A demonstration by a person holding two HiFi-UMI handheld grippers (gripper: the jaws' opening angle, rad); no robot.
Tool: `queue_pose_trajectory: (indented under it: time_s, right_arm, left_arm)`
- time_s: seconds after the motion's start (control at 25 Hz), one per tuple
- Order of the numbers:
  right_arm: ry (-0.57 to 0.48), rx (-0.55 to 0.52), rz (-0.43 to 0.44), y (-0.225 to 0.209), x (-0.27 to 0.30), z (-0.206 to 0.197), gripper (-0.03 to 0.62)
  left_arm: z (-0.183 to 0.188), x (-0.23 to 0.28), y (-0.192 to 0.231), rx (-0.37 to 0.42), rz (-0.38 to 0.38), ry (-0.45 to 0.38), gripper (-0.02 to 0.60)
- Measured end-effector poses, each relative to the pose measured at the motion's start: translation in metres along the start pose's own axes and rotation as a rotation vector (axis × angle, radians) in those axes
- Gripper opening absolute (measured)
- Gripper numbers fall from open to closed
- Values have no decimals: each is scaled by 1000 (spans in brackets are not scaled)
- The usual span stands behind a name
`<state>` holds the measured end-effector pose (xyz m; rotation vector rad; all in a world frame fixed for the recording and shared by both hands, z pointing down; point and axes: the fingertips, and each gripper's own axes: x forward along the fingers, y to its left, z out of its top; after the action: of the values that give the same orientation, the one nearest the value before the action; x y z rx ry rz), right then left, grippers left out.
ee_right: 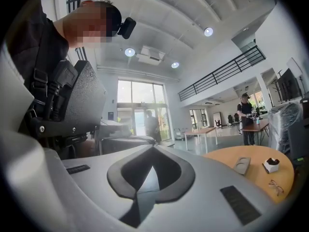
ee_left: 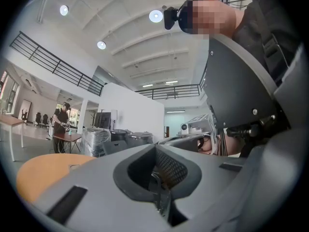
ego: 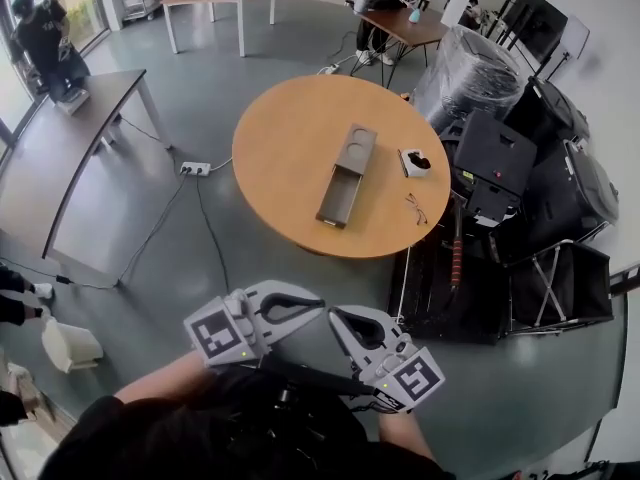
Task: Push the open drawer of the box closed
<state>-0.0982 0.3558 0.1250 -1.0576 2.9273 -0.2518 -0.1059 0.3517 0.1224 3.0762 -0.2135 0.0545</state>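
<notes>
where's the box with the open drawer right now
In the head view the box lies near the middle of the round table, its drawer pulled out toward the near edge, a small white container to its right.

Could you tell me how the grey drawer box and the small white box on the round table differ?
The grey drawer box is long, its drawer pulled out; the small white box is compact and squarish. The grey drawer box lies near the middle of the round table; the small white box sits nearer its right edge in the head view. Both rest on that table.
</notes>
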Motion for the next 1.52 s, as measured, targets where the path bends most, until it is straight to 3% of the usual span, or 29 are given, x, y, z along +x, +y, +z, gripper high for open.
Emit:
queue_pose_trajectory:
  time_s: [0.48, 0.92, 1.52]
  right_arm:
    - [24, 11, -68, -31, 66, -1, 14]
    - [-26, -14, -140, -69, 125, 3, 14]
    - [-26, 3, -178, -125, 129, -14, 14]
  left_arm:
    - [-5, -28, 68, -9, -41, -17, 32]
    - [-9, -52, 140, -4, -79, -25, 32]
    - [-27, -19, 182, -8, -89, 6, 32]
